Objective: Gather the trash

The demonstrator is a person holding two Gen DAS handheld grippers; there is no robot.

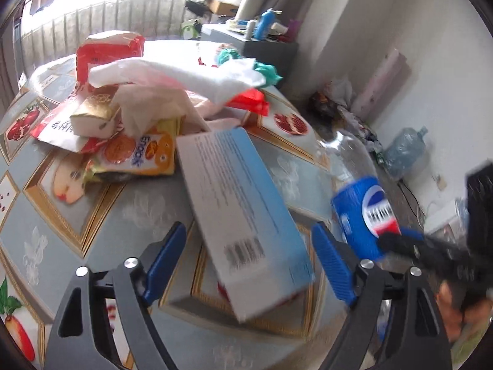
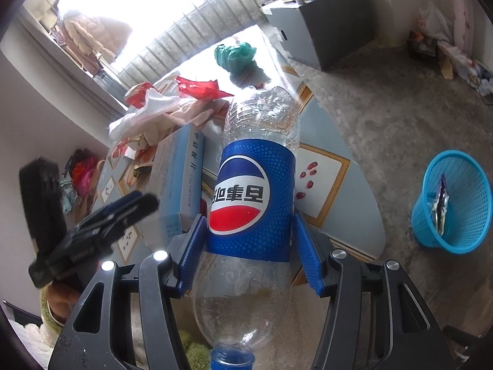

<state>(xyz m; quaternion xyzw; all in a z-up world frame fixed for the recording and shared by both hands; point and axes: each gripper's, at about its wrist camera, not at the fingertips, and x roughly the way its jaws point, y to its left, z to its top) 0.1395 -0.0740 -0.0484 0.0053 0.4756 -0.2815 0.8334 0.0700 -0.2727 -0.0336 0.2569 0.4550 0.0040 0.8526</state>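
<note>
Fruit-patterned oilcloth covers the surface, which stands in a cluttered room beside a bright window. We hold the right tool pinched on an empty cola bottle, its blue pads bearing on the label from either side and its cap end pointing back toward the camera; the bottle is lifted clear of the surface near its edge. We judge the step in hand to be carrying this bottle to the blue basket, which stands on the floor to the right, well apart from the surface, with a foil wrapper already inside. The next move calls for swinging the bottle over the basket rim before the pads part; nothing visibly stands between them. Our left tool is spread wide and holds nothing, its pads flanking a white-and-blue carton, which looks a likely next pick. Beyond it lies a heap of tissues, a snack packet, red wrappers and a green bag. The carton leans against this heap, so lifting it may drag loose paper along.
</note>
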